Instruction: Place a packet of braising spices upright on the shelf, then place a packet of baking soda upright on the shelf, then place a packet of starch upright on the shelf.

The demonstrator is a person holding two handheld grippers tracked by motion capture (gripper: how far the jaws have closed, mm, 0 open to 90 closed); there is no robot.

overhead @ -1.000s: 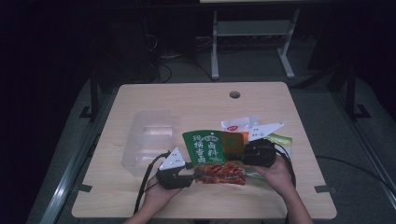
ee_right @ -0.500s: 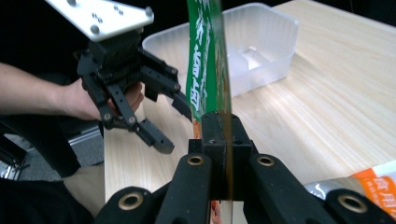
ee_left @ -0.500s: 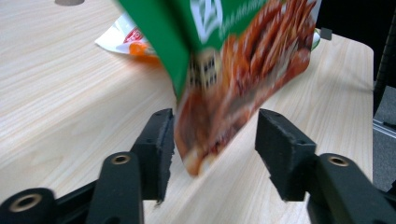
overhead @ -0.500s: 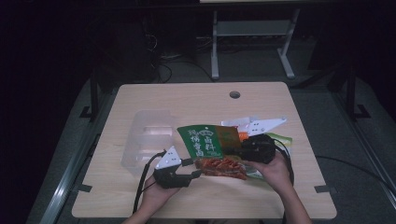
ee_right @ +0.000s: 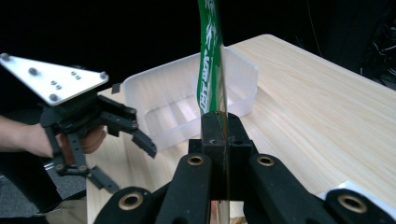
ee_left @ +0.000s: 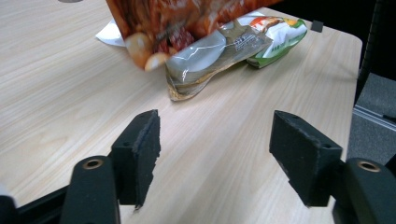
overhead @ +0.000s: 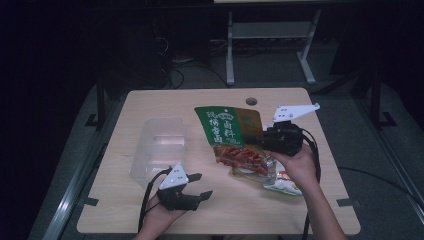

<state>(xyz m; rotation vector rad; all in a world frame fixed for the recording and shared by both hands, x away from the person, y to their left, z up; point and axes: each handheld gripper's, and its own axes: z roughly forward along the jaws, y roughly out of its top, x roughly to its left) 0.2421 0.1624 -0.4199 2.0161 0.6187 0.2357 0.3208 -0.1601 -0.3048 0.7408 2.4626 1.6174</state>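
Observation:
A green and orange snack bag (overhead: 227, 131) hangs above the table, pinched at its right edge by my right gripper (overhead: 261, 141), which is shut on it. In the right gripper view the bag (ee_right: 211, 60) stands edge-on, rising from the closed jaws of that gripper (ee_right: 222, 136). My left gripper (overhead: 202, 186) sits low near the table's front edge, left of the bag. Its jaws have just been opening and stand open with nothing between them (ee_left: 219, 154). The bag's lower end (ee_left: 187, 18) hangs just beyond them.
A clear plastic container (overhead: 160, 146) stands left of the bag, also in the right gripper view (ee_right: 187, 100). A clear packet (ee_left: 212, 53) and a green and white packet (ee_left: 280, 29) lie on the table under the bag. My left gripper (ee_right: 123, 156) shows beside the container.
The right gripper has risen with the bag, which now hangs clear of the table. The left gripper has let go of the bag's lower edge and opened wide, staying near the front edge.

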